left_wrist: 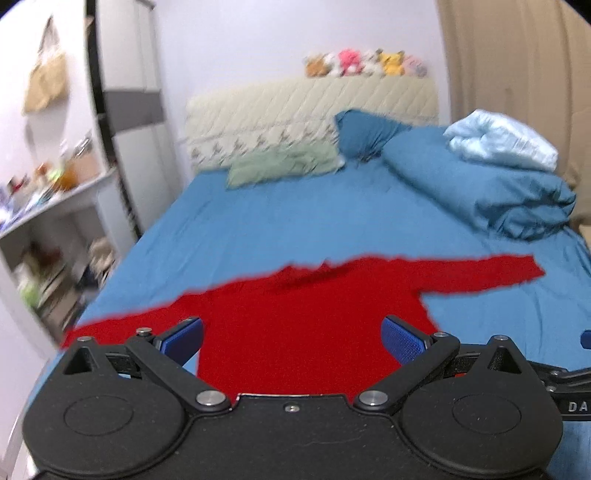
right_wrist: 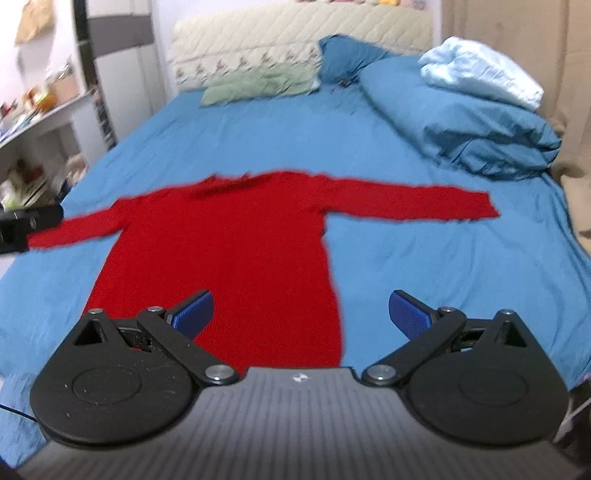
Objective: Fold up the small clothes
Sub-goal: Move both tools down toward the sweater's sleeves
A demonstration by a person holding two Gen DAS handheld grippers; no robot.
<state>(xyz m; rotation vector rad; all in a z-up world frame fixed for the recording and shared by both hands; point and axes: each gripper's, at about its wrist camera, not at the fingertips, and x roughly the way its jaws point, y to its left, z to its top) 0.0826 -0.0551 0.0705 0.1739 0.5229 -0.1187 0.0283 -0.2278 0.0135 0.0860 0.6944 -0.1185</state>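
Two claws are hovering above the near end of a bed (right_wrist: 424, 229) covered in a blue sheet, and both are standing wide open with nothing between their blue pads. The left claw (left_wrist: 291, 338) is hanging over the lower body of a red long-sleeved garment (left_wrist: 295, 314), with its pads (left_wrist: 184, 338) spread to either side of the red cloth and not visibly touching it. The right claw (right_wrist: 301, 314) is sitting over the garment's right-hand hem edge, so that its left pad is lying over red fabric and its right pad is lying over bare blue sheet. In the right wrist view the red long-sleeved garment (right_wrist: 236, 251) is lying flat on the sheet, neck toward the headboard (right_wrist: 280, 33) and both sleeves stretching straight out to the sides. A dark part of the left tool is showing at the left edge of that view, just by the end of the left sleeve. Farther up the bed a green pillow (right_wrist: 258, 85) is resting against the quilted cream headboard, beside a blue pillow (right_wrist: 347, 51). A bunched blue duvet (right_wrist: 461, 118) is occupying the far right side, carrying a folded pale blue blanket (right_wrist: 480, 74) on top. Soft toys (left_wrist: 365, 62) are sitting in a row along the headboard, and cluttered shelves (left_wrist: 48, 206) are standing to the left of the bed.
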